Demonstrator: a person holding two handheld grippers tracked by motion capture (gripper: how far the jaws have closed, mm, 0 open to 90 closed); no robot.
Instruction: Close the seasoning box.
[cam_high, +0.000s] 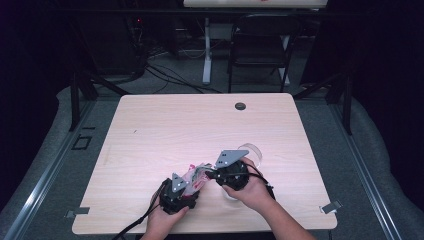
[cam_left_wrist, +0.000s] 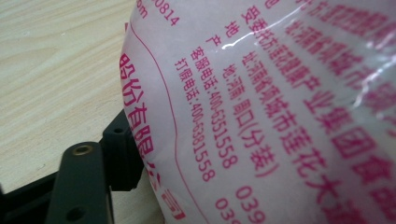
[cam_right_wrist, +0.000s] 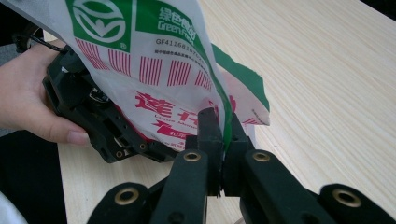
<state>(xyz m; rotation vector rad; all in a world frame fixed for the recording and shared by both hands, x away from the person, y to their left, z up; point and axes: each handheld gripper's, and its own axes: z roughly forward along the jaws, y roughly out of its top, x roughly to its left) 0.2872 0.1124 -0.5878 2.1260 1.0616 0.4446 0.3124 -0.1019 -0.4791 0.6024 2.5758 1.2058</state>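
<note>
A plastic packet (cam_high: 196, 170) printed in white, red and green is held up between the two grippers near the table's front edge. My right gripper (cam_right_wrist: 223, 123) is shut on the packet's (cam_right_wrist: 154, 51) thin green-edged rim, pinching it flat. My left gripper (cam_high: 192, 184) stands wide around the packet's body. In the left gripper view the packet (cam_left_wrist: 280, 116) lies against the one jaw that shows and hides the other. A hand (cam_right_wrist: 28, 93) grips the left gripper's body behind the packet.
A clear round container (cam_high: 252, 150) stands on the wooden table (cam_high: 200, 120) just beyond the right gripper. A dark grommet (cam_high: 240, 106) sits near the far edge. A folding chair (cam_high: 260, 45) and cables are on the floor behind.
</note>
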